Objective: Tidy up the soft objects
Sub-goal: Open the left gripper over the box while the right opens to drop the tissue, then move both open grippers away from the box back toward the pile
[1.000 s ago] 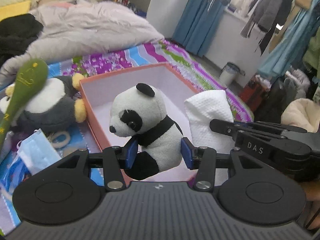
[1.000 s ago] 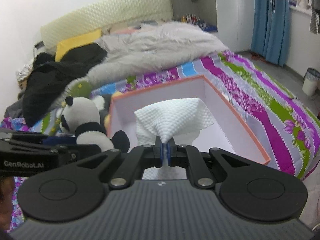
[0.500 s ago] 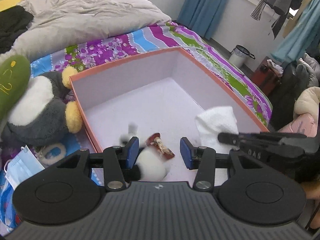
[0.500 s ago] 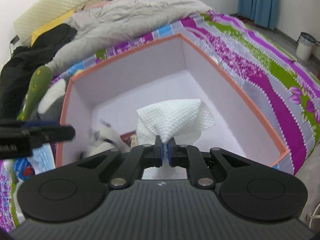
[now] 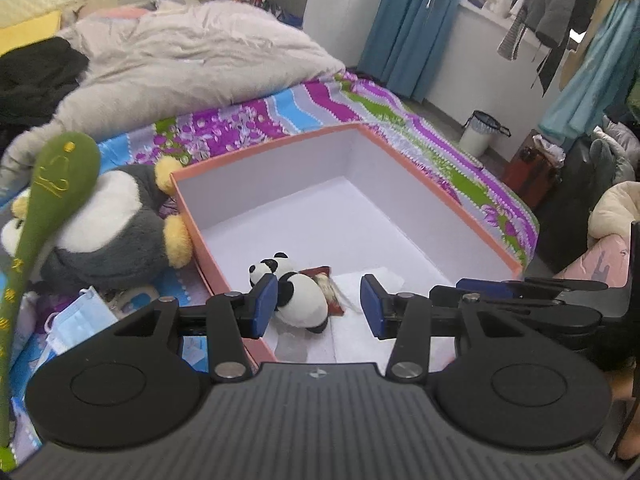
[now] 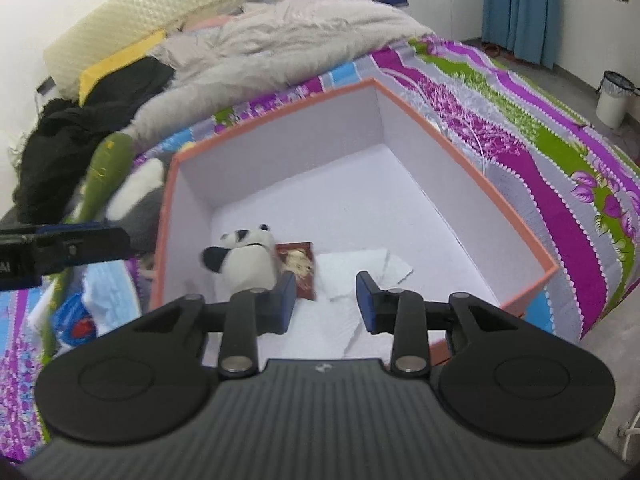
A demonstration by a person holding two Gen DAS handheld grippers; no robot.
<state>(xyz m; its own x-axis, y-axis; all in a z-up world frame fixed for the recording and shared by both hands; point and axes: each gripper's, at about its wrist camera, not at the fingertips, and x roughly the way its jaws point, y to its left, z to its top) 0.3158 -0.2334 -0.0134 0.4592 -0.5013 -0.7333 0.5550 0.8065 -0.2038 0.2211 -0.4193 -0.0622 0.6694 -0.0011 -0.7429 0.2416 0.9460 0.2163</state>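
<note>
left gripper [image 5: 318, 306] wide open, empty | right gripper [image 6: 325, 300] wide open, empty | panda plush [image 5: 294, 296] and white cloth [image 6: 360, 270] lie inside orange box [image 6: 472, 168] | next: lift straight clear, then grasp penguin plush [image 5: 116, 224] mid-body

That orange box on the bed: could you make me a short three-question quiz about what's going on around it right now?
1. True or false: the panda toy lies inside the orange box.
2. Which is outside the box? A) white cloth B) penguin plush C) red packet
3. Fill in: the left gripper and right gripper are both ____.

Key: 1 true; 2 B; 3 open, holding nothing.
</note>
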